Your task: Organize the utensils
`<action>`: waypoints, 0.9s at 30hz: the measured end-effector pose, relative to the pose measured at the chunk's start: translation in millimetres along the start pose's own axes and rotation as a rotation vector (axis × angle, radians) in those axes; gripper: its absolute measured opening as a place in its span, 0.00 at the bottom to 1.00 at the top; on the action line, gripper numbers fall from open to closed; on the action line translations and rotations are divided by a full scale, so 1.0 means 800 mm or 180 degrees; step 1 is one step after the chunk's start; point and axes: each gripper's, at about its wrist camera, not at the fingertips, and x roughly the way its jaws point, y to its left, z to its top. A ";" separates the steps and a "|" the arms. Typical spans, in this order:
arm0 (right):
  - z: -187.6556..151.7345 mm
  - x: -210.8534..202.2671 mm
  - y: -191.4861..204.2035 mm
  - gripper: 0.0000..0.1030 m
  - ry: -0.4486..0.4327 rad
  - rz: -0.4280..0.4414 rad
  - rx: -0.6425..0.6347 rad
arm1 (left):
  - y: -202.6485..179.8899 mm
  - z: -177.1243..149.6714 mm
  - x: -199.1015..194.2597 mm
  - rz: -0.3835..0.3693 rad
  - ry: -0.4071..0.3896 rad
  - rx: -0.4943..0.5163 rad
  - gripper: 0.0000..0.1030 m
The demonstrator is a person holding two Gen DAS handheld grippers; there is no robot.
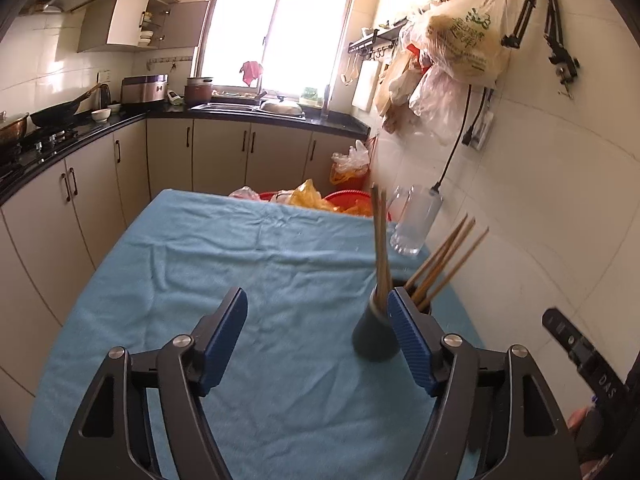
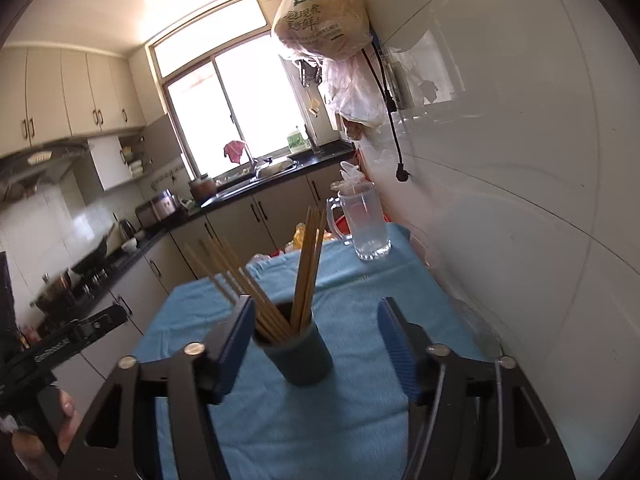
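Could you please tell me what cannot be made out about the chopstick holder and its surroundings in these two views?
- Left wrist view: the dark grey cylindrical holder is partly hidden by the left tool's blue pad.
- Right wrist view: the wooden chopsticks' lower ends are hidden inside the holder.
- Both: the clear glass mug's contents are indiscernible.

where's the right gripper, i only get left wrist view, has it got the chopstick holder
Observer: Not gripped. The right gripper is open, and the chopstick holder stands between its fingers, nearer the left one.
Operator: is everything in that one holder, can't tell here
Observer: Yes. The leaning chopsticks and the upright chopsticks sit in the same holder.
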 end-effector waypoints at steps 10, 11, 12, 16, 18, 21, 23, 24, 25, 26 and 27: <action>-0.040 -0.016 0.014 0.74 0.0137 -0.0157 -0.0111 | 0.009 -0.053 -0.005 0.0173 0.0206 0.0090 0.71; -0.042 -0.016 0.015 0.74 0.0149 -0.0174 -0.0126 | 0.008 -0.057 -0.007 0.0220 0.0192 0.0127 0.71; -0.046 -0.017 0.017 0.75 0.0161 -0.0194 -0.0147 | 0.009 -0.062 -0.010 0.0262 0.0175 0.0160 0.71; -0.060 -0.028 0.025 0.81 0.0194 -0.0249 -0.0238 | 0.011 -0.080 -0.022 0.0343 0.0161 0.0203 0.75; -0.068 -0.034 0.031 0.82 0.0201 -0.0294 -0.0311 | 0.014 -0.092 -0.031 0.0391 0.0161 0.0226 0.76; -0.080 -0.047 0.037 0.86 0.0201 -0.0376 -0.0334 | 0.017 -0.104 -0.043 0.0466 0.0166 0.0256 0.77; -0.089 -0.055 0.042 0.88 0.0221 -0.0363 -0.0305 | 0.021 -0.116 -0.055 0.0542 0.0133 0.0269 0.77; -0.096 -0.061 0.045 0.88 0.0192 -0.0384 -0.0297 | 0.022 -0.121 -0.061 0.0588 0.0117 0.0275 0.78; -0.101 -0.066 0.049 0.88 0.0156 -0.0407 -0.0299 | 0.023 -0.126 -0.067 0.0631 0.0111 0.0282 0.78; -0.110 -0.075 0.054 0.88 0.0100 -0.0442 -0.0307 | 0.024 -0.130 -0.071 0.0656 0.0109 0.0288 0.78; -0.114 -0.079 0.056 0.89 0.0078 -0.0460 -0.0308 | 0.024 -0.134 -0.075 0.0676 0.0111 0.0296 0.78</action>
